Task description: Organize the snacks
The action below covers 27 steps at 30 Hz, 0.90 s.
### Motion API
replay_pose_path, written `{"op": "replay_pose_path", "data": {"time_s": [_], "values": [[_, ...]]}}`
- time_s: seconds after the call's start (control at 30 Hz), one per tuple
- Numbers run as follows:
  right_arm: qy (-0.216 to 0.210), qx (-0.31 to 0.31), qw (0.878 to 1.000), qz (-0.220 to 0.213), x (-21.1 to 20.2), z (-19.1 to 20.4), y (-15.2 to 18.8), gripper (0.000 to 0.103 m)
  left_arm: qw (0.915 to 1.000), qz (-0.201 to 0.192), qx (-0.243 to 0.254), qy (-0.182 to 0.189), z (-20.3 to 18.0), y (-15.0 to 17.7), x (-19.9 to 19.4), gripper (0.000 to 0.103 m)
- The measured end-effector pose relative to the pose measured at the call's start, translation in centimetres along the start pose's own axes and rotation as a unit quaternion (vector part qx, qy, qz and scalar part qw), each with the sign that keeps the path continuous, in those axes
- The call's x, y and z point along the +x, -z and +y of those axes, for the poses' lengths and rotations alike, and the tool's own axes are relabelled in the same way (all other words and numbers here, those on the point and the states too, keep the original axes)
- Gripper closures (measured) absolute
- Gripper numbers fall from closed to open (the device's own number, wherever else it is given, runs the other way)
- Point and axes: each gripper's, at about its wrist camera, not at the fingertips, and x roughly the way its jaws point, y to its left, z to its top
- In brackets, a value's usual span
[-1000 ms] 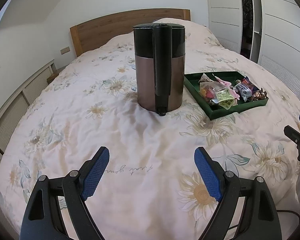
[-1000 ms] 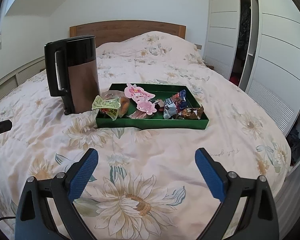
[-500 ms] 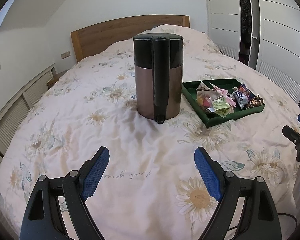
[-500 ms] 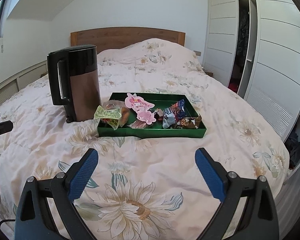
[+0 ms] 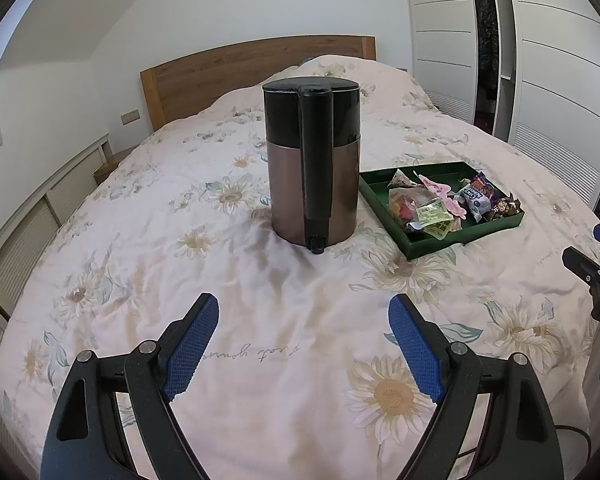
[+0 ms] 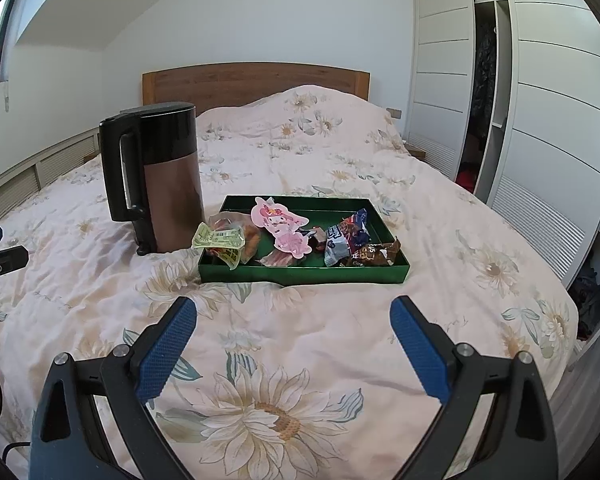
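Snacks [image 6: 300,236] lay heaped in a green tray [image 6: 304,274] on the bed [image 6: 260,360], just beside a kettle [image 6: 156,176]. Left claw [image 5: 304,344] and right claw [image 6: 294,344] both hung wide and empty above the quilt, well short of the tray.

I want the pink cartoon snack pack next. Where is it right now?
In the right wrist view, the pink pack lies mid-tray in the green tray, between the yellow-green packet and blue wrapper.
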Motion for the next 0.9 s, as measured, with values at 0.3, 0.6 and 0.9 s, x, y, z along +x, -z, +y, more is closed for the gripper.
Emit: {"op": "replay_pose_path", "data": {"time_s": [0.3,0.6,0.9], "values": [[0.001,0.002,1.0,0.0,-0.15,-0.07,-0.1,0.0,1.0,0.001,0.001,-0.006,-0.01,-0.04,-0.1,0.02],[0.001,0.002,1.0,0.0,-0.18,-0.16,-0.08,0.0,1.0,0.001,-0.001,-0.006,-0.02,-0.15,-0.08,0.02],[0.001,0.001,1.0,0.005,-0.12,-0.22,0.07,0.0,1.0,0.005,-0.002,-0.006,0.07,-0.15,-0.04,0.02]]}}
